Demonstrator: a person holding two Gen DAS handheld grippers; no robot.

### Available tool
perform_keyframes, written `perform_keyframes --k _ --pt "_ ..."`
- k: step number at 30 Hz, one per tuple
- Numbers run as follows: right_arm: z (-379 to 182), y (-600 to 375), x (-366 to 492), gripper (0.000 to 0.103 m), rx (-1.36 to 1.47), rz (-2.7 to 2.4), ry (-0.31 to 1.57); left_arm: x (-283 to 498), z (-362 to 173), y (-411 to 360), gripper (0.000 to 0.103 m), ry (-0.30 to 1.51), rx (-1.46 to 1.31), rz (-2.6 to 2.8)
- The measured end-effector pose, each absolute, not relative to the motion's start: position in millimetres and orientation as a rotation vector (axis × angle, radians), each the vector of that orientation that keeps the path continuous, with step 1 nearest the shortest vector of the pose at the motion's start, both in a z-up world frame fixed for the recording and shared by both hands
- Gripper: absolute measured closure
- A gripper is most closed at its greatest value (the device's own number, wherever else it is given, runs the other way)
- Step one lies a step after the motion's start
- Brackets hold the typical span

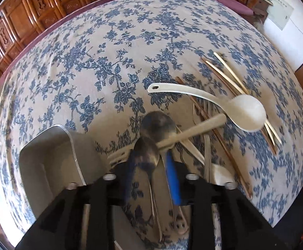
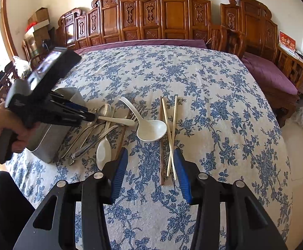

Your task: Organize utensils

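My left gripper (image 1: 151,156) is shut on the handle of a beige plastic spoon (image 1: 193,131), over a heap of metal spoons (image 1: 157,125) and forks. In the right wrist view the left gripper (image 2: 93,115) holds that spoon (image 2: 118,120) level above the pile beside a metal box (image 2: 45,137). A large white ladle spoon (image 1: 247,112) (image 2: 151,131) lies across the chopsticks (image 1: 230,77) (image 2: 170,129). My right gripper (image 2: 151,175) is open and empty, hovering above the near ends of the chopsticks.
The table wears a blue floral cloth (image 2: 214,95). The metal box also shows in the left wrist view (image 1: 53,158). A white spoon (image 2: 103,152) lies near my right gripper's left finger. Carved wooden benches (image 2: 164,16) with purple cushions stand behind the table.
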State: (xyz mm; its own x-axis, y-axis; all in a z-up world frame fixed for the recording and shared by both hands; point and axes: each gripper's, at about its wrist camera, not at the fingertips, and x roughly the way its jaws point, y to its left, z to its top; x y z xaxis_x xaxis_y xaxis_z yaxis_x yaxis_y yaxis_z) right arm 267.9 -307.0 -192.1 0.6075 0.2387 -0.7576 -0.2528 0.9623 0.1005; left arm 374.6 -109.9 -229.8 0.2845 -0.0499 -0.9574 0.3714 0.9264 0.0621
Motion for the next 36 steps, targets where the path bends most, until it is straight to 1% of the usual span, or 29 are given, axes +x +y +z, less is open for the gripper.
perform_keyframes --k 7,8,10,15,26,33,36 --pt "-188 -310 269 0.055 -0.001 0.292 0.867 387 -244 -112 0.069 1.276 0.294 -0.258" --pt "-187 -310 269 0.055 -0.001 0.292 0.867 387 -245 -112 0.069 1.274 0.298 -0.258" --pt "-187 -310 269 0.055 -0.001 0.294 0.868 387 -246 -112 0.077 1.268 0.297 -0.267" --pt "-189 -308 269 0.055 -0.006 0.295 0.872 380 -243 -108 0.077 1.255 0.28 -0.284" --pt "-212 -294 298 0.055 -0.051 0.292 0.89 336 -181 -87 0.078 1.064 0.143 -0.343" --pt "-234 -289 335 0.055 -0.06 0.24 0.943 317 -158 -84 0.078 0.989 0.096 -0.372" --pt "-244 -293 348 0.065 -0.012 0.229 0.983 313 -152 -83 0.078 0.968 0.079 -0.372"
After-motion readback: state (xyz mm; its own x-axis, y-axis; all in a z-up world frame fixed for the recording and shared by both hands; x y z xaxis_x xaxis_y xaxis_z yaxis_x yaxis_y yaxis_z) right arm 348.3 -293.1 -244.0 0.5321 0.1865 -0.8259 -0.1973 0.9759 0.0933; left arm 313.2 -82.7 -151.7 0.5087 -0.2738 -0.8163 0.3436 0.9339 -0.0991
